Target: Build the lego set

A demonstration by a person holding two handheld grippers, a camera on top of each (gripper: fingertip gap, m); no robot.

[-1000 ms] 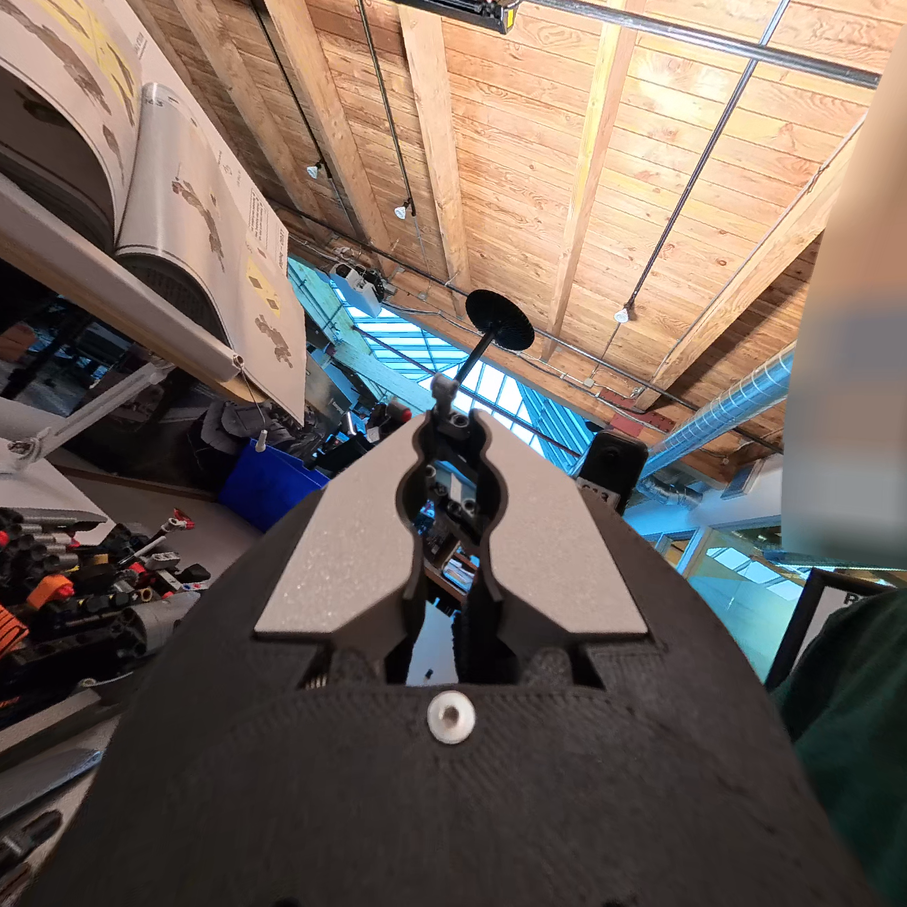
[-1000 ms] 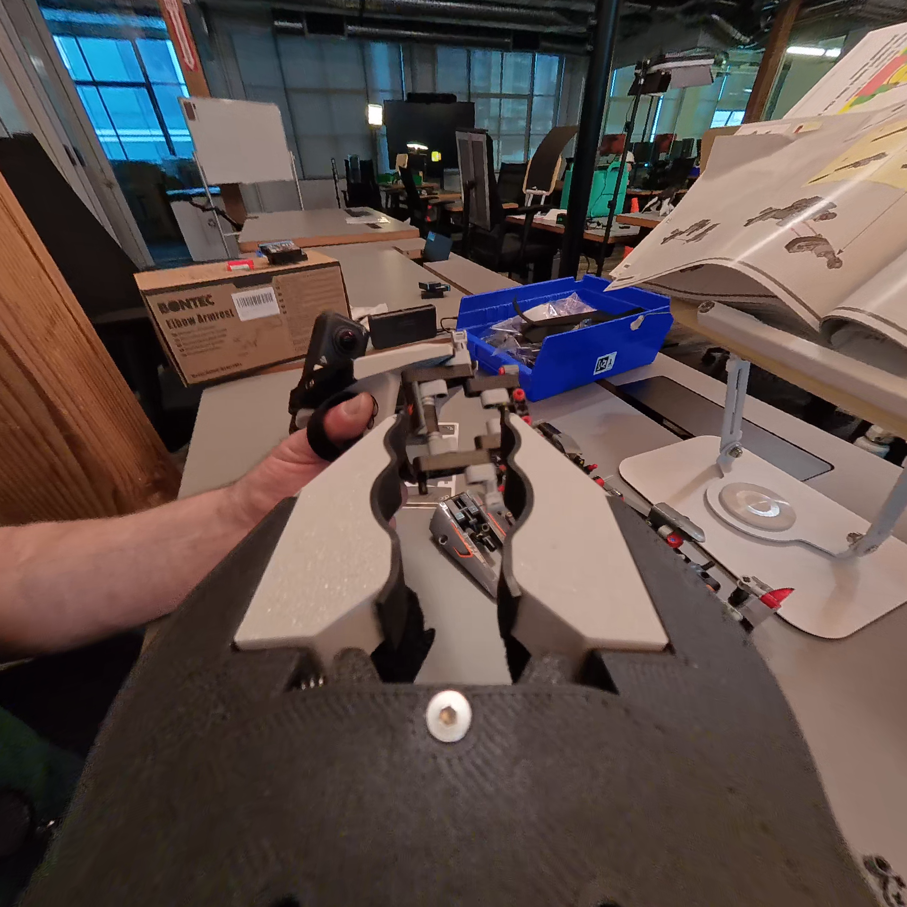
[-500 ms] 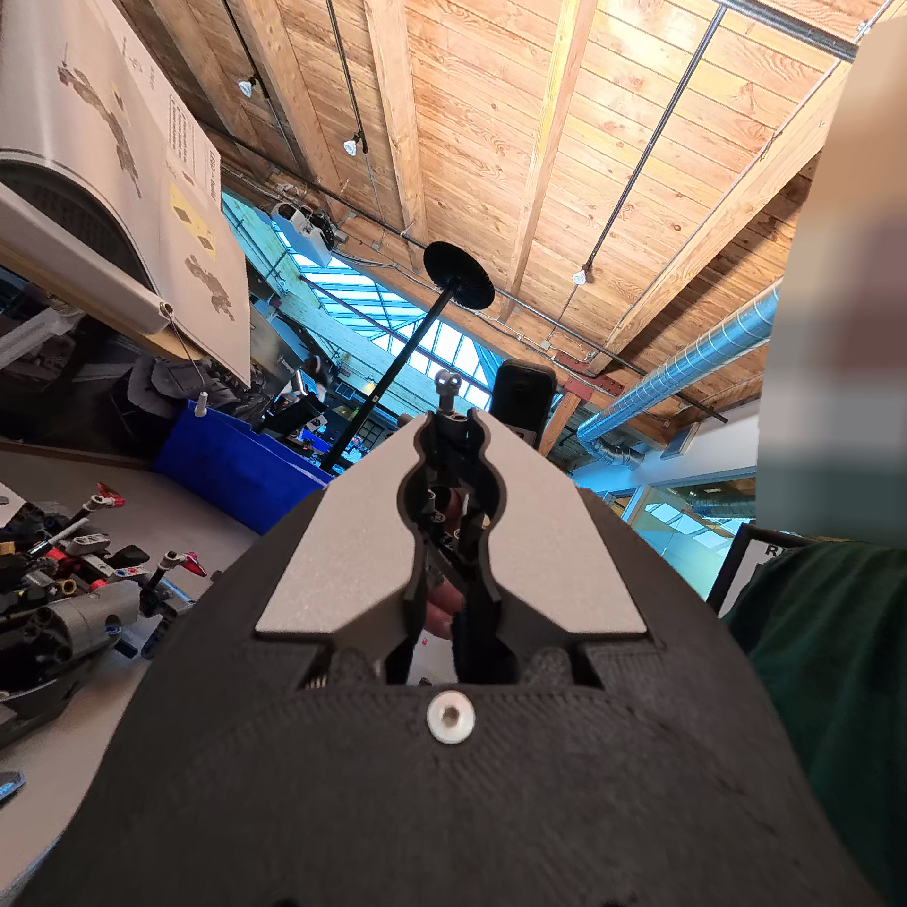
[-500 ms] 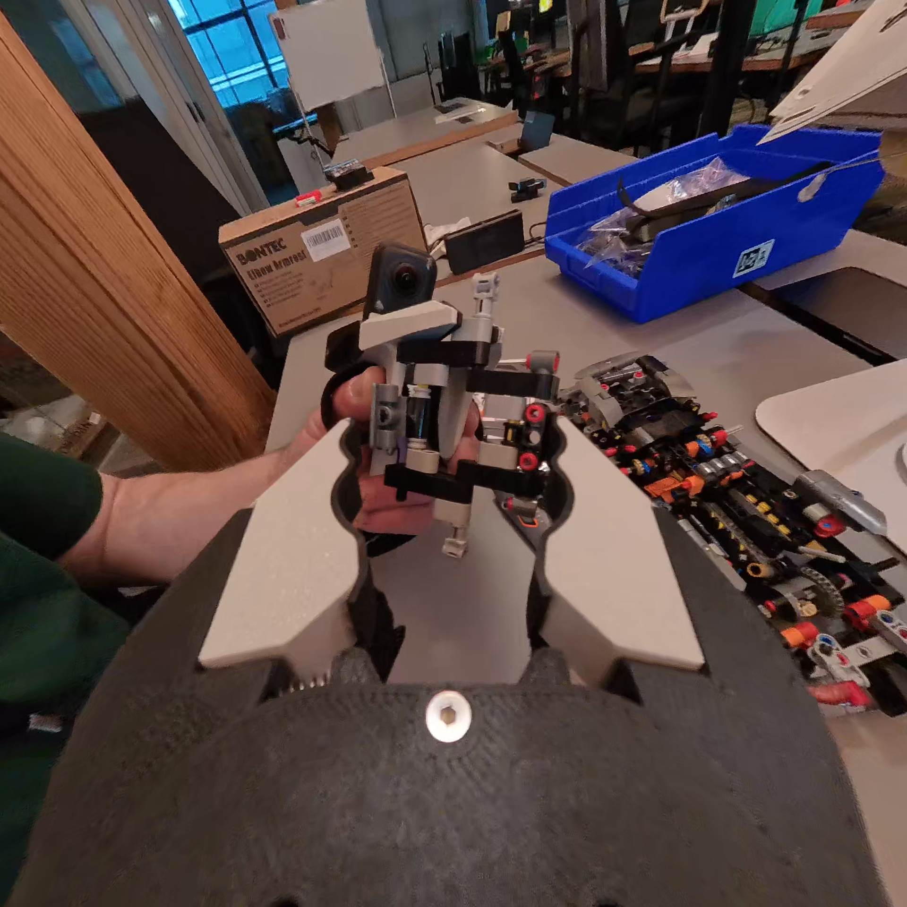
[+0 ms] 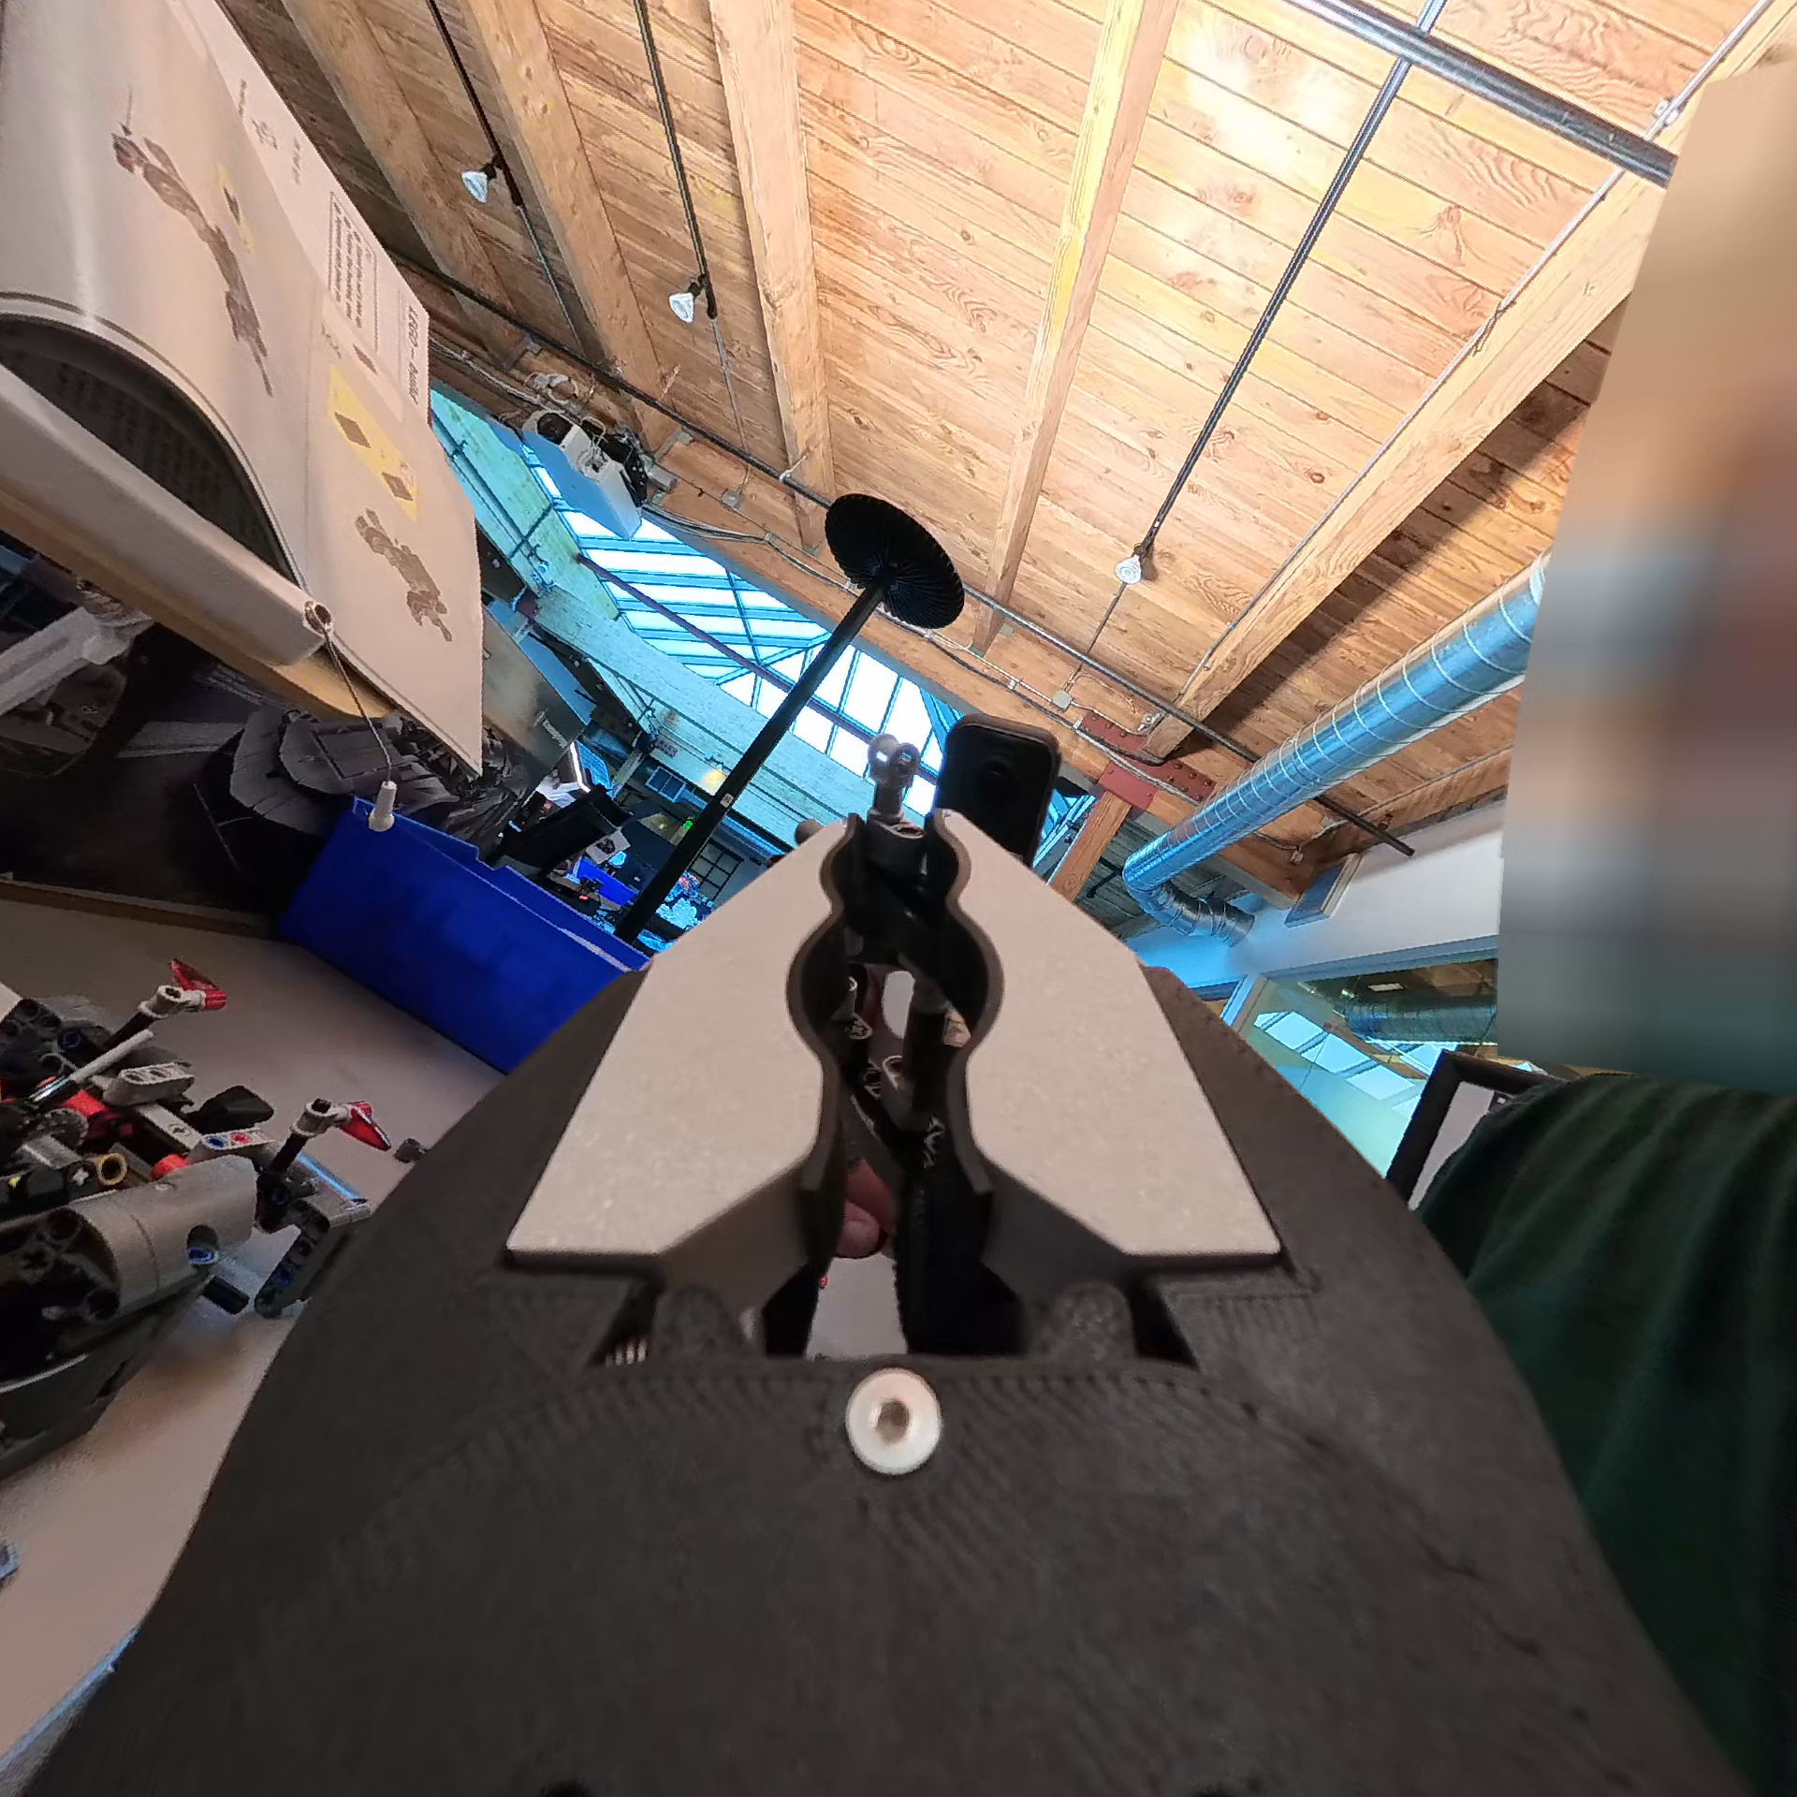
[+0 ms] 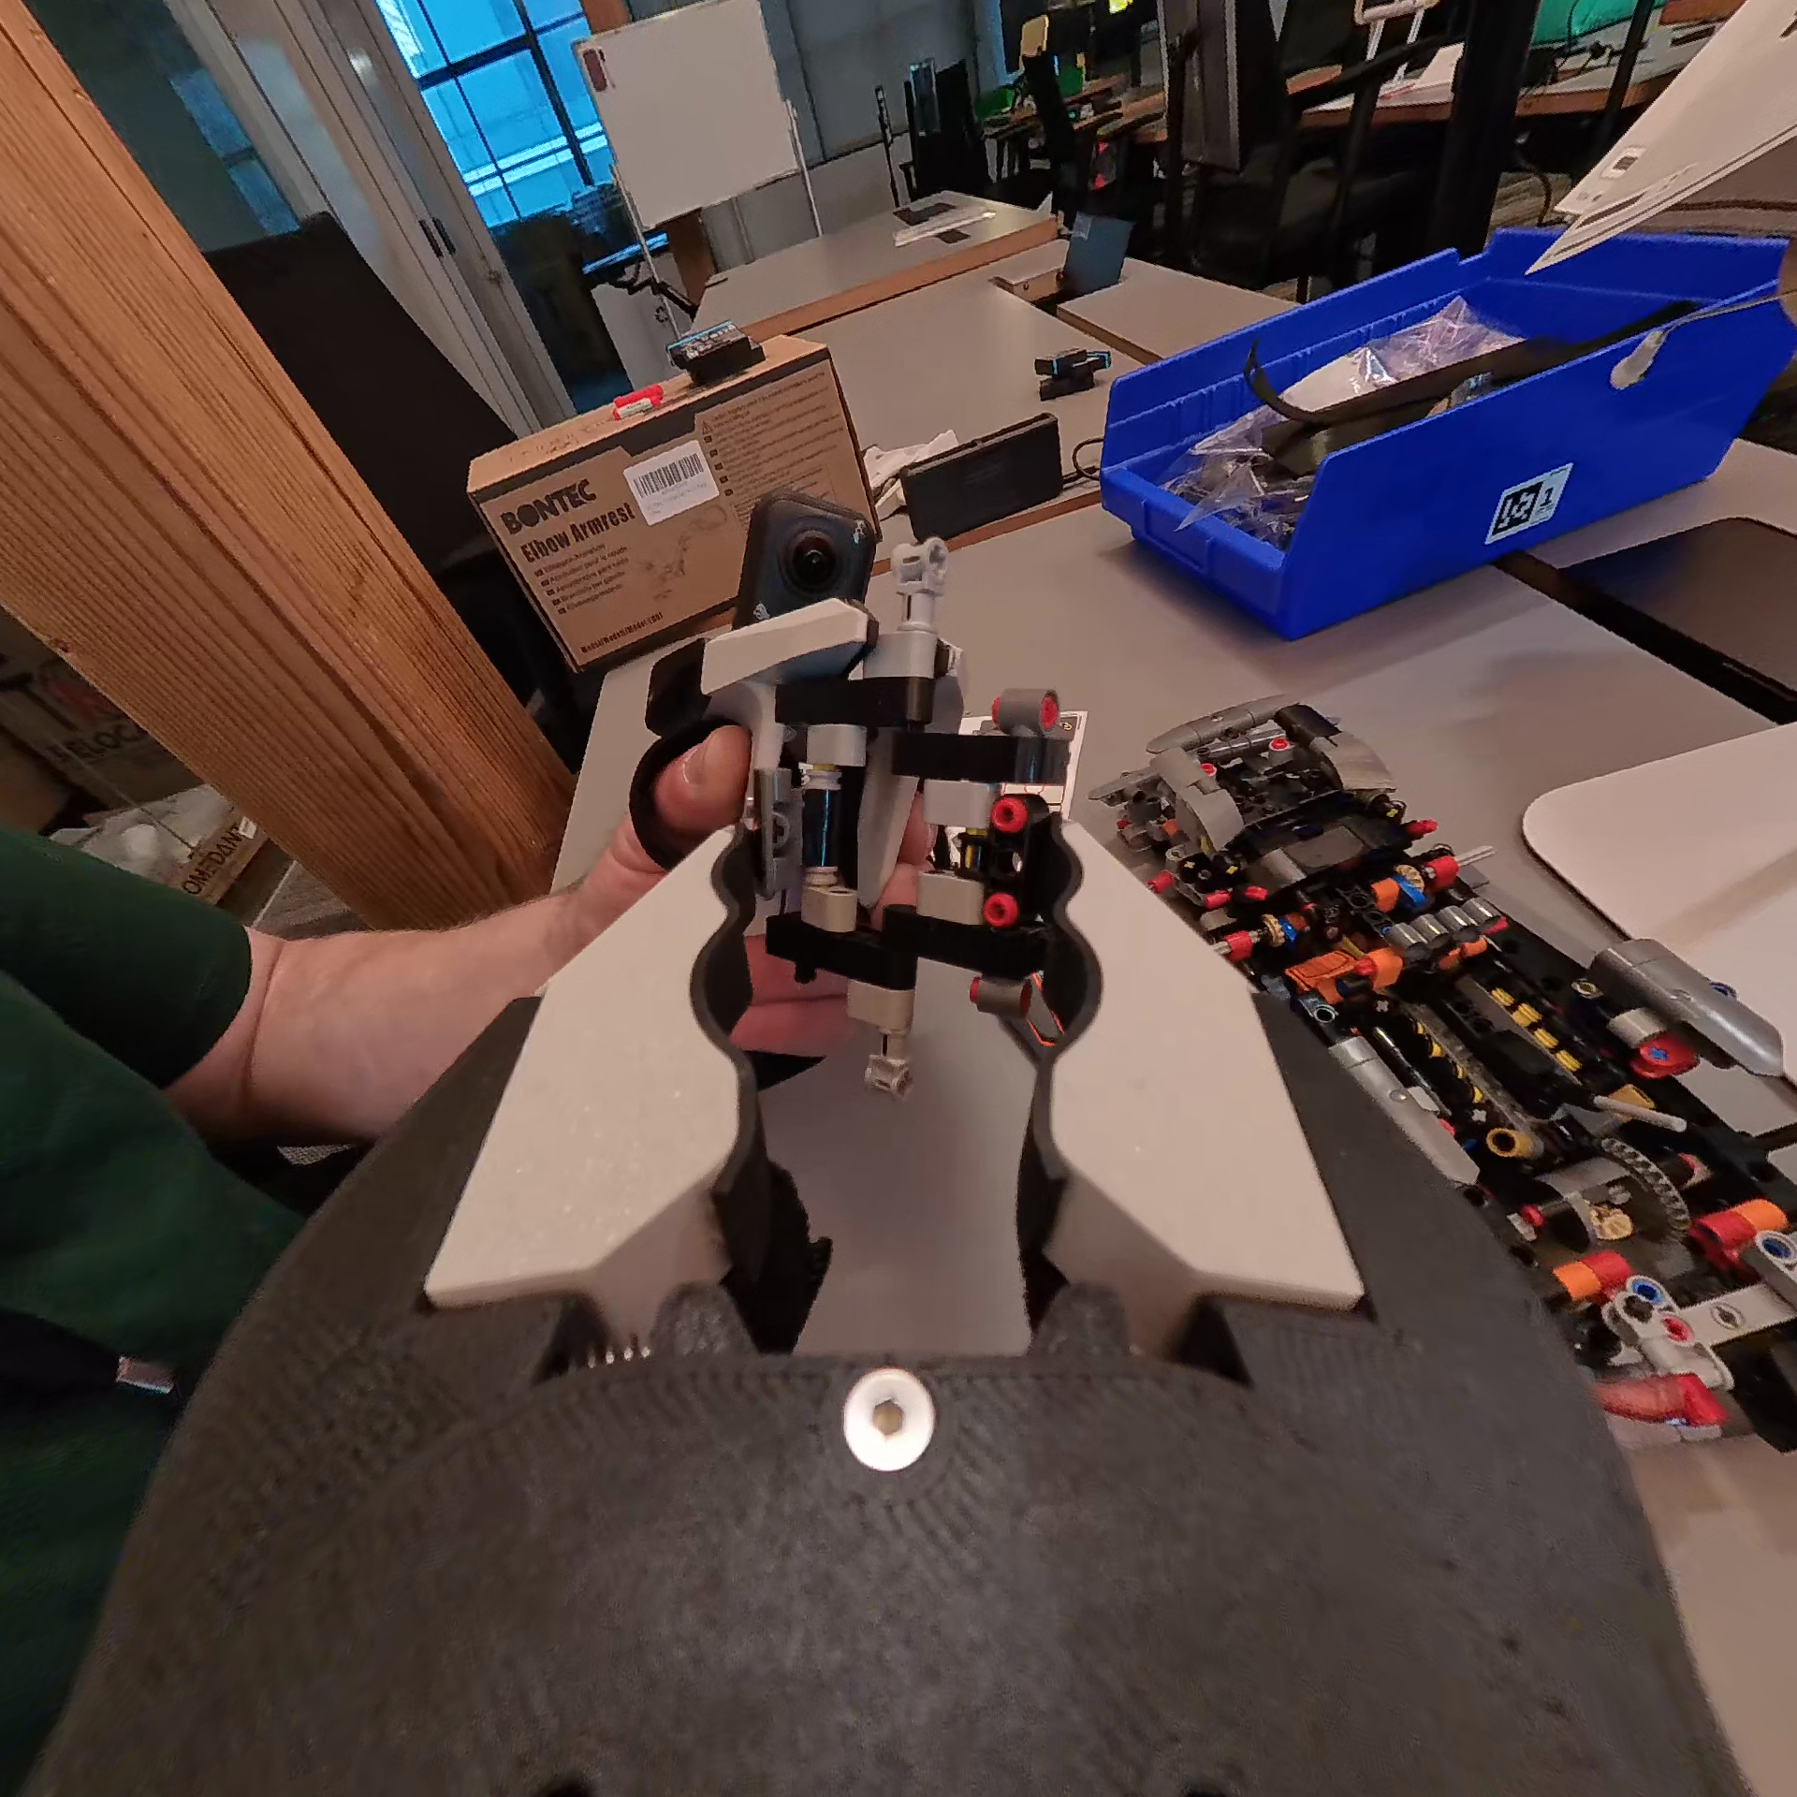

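My left gripper (image 5: pixel 893 838) points up toward the ceiling and is shut on a small black and grey lego sub-assembly (image 5: pixel 887 778) with red pins. In the right wrist view the same sub-assembly (image 6: pixel 904 827) is held upright above the table by the left gripper's grey fingers (image 6: pixel 788 637), with a hand behind it. My right gripper (image 6: pixel 895 865) is open, its jaws on either side of the sub-assembly's lower part. The right jaw is at the red pins. The long lego car chassis (image 6: pixel 1410 933) lies on the table to the right.
A blue bin (image 6: pixel 1410 486) with bags stands at the back right, a cardboard box (image 6: pixel 661 506) behind the grippers, a wooden pillar (image 6: pixel 194 535) on the left. The open instruction booklet (image 5: pixel 243 292) rests on a white stand (image 6: pixel 1673 856). The chassis (image 5: pixel 117 1215) also shows at the lower left of the left wrist view. Less than 4 cm separates the two grippers' tips.
My right gripper has opened wider and tipped down toward the table. The left gripper has brought the sub-assembly up between the right jaws, staying shut on it.
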